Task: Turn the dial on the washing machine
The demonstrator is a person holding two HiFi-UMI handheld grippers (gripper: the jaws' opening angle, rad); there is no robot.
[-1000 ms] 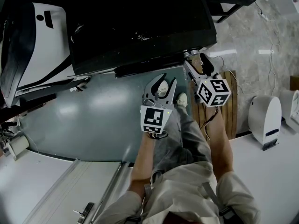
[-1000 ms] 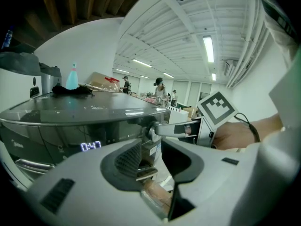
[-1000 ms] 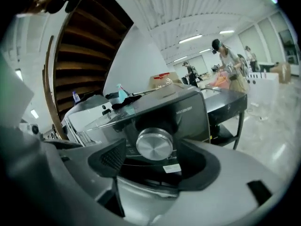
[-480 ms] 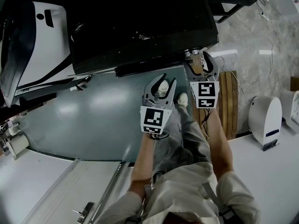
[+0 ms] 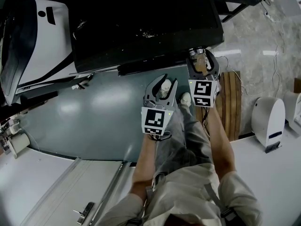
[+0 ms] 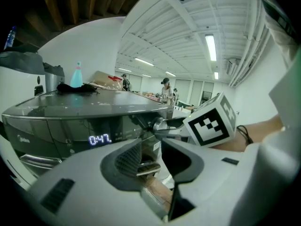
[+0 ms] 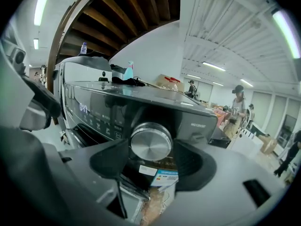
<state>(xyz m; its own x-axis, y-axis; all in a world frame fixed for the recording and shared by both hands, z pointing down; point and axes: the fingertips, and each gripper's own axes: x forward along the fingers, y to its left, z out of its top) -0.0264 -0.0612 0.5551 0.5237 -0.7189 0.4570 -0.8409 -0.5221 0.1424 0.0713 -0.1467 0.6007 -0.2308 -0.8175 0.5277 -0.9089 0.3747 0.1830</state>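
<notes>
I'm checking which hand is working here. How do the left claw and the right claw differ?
The right claw has the dial between its pads and has just been closing on it, contact unclear; the left claw stands open, holding nothing. The right claw is up at the washing machine's panel; the left claw is short of it. Both carry a marker cube.
</notes>
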